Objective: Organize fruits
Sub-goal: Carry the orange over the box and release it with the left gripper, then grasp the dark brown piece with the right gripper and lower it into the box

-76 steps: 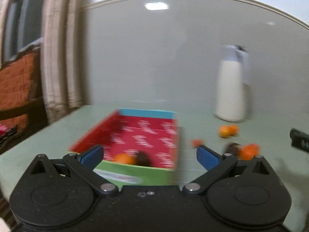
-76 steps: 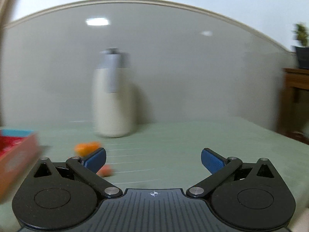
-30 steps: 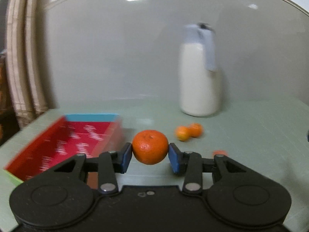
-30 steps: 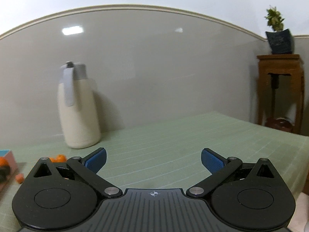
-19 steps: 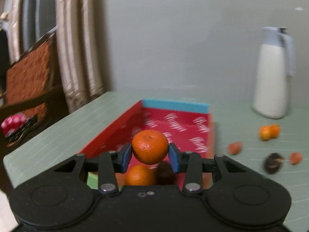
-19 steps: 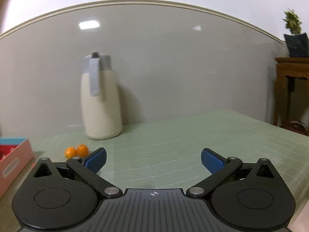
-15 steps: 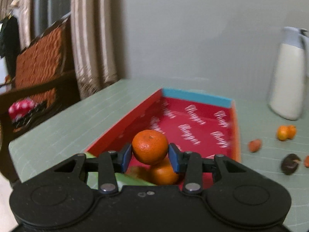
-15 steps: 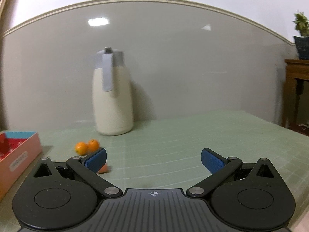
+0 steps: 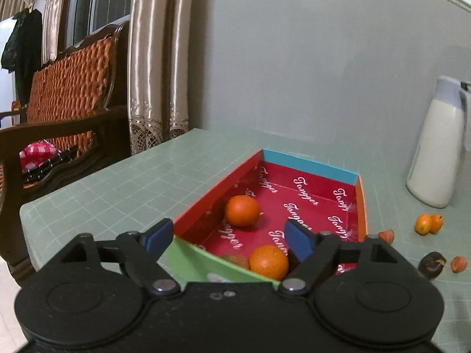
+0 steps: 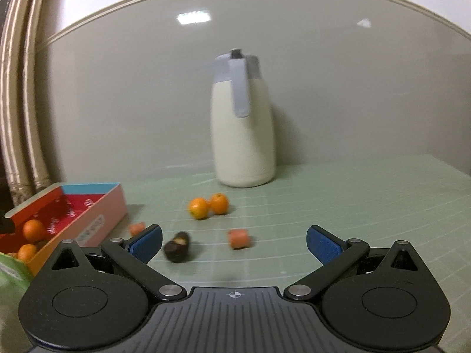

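The left wrist view looks down into the shallow red cardboard box (image 9: 309,194) with a blue far wall and green near wall. One round orange mandarin (image 9: 242,210) lies at about 10 o'clock on its red floor, apart from a second mandarin (image 9: 268,261) in the near corner; a brownish fruit (image 9: 237,260) sits just beside that one, half hidden by the green wall. Only this view shows the wooden bench with an orange woven back (image 9: 67,94) and the beige satin curtains (image 9: 156,58) at 9 to 11 o'clock.

The right wrist view shows the box only as a sliver at 9 o'clock, but gives the loose pieces on the pale green gridded tablecloth (image 10: 353,206) more fully: two small orange kumquats (image 10: 208,205) touching each other, a dark brown chestnut-like fruit (image 10: 177,246), and two stubby orange chunks (image 10: 240,238). A cream thermos jug with a grey lid and handle (image 10: 243,123) stands upright behind them at 12 o'clock.

The left gripper (image 9: 228,238) hovers level over the box's near end, its blue-padded fingers spread and empty. The right gripper (image 10: 234,242) is held low over the cloth, fingers wide apart, gripping nothing.
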Available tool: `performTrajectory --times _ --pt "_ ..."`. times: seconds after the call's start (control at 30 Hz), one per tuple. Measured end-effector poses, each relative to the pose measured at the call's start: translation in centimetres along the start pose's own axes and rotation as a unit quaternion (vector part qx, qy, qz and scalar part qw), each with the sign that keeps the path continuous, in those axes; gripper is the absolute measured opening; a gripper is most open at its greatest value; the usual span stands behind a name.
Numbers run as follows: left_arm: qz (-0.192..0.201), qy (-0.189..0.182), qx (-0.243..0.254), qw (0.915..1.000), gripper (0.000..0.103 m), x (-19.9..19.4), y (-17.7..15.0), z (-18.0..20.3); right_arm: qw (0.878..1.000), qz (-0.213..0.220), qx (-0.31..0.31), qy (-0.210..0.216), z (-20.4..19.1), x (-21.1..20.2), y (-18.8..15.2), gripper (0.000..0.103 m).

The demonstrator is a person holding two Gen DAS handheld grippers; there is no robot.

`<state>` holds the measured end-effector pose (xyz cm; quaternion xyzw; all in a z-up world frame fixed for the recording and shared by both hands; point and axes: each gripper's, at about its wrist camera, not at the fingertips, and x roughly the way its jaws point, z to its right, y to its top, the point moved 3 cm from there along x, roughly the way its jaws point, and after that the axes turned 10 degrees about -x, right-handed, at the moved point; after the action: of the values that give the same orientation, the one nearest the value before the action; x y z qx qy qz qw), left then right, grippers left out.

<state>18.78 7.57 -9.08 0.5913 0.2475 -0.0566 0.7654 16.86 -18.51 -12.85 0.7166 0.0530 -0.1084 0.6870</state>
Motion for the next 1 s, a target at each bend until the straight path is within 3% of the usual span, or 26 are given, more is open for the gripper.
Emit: performTrajectory --times 0.13,0.37,0.4,0.43,0.5,0.77,0.83,1.0 --pt "0.0 0.013 -0.017 0.9998 0.078 -0.9 0.2 -2.1 0.999 -0.024 0.022 0.037 -0.9 1.2 0.2 0.103" --pt "0.023 0.051 -0.036 0.9978 0.083 -2.3 0.1 -5.5 0.995 -0.069 0.041 0.059 -2.4 3.6 0.6 0.103" --pt "0.024 0.053 -0.039 0.9976 0.083 -2.4 0.1 -5.9 0.995 -0.073 0.043 0.06 -2.6 3.9 0.6 0.1" --pt "0.024 0.056 -0.038 0.9974 0.085 -2.3 0.2 -6.2 0.994 -0.075 0.043 0.064 -2.8 3.9 0.6 0.087" --pt "0.021 0.061 -0.036 0.9973 0.085 -2.1 0.2 -6.6 0.993 -0.089 0.037 0.074 -3.5 4.8 0.7 0.071" --pt "0.009 0.062 -0.05 0.9968 0.085 -1.7 0.3 -7.7 0.99 -0.122 0.046 0.059 -4.0 8.0 0.7 0.068" --pt "0.008 0.059 -0.046 0.9972 0.085 -1.7 0.1 -7.6 0.988 -0.132 0.054 0.063 -3.9 9.1 0.7 0.048" --pt "0.006 0.059 -0.045 0.9972 0.086 -1.6 0.0 -7.5 0.988 -0.136 0.041 0.064 -4.1 10.1 0.4 0.035"
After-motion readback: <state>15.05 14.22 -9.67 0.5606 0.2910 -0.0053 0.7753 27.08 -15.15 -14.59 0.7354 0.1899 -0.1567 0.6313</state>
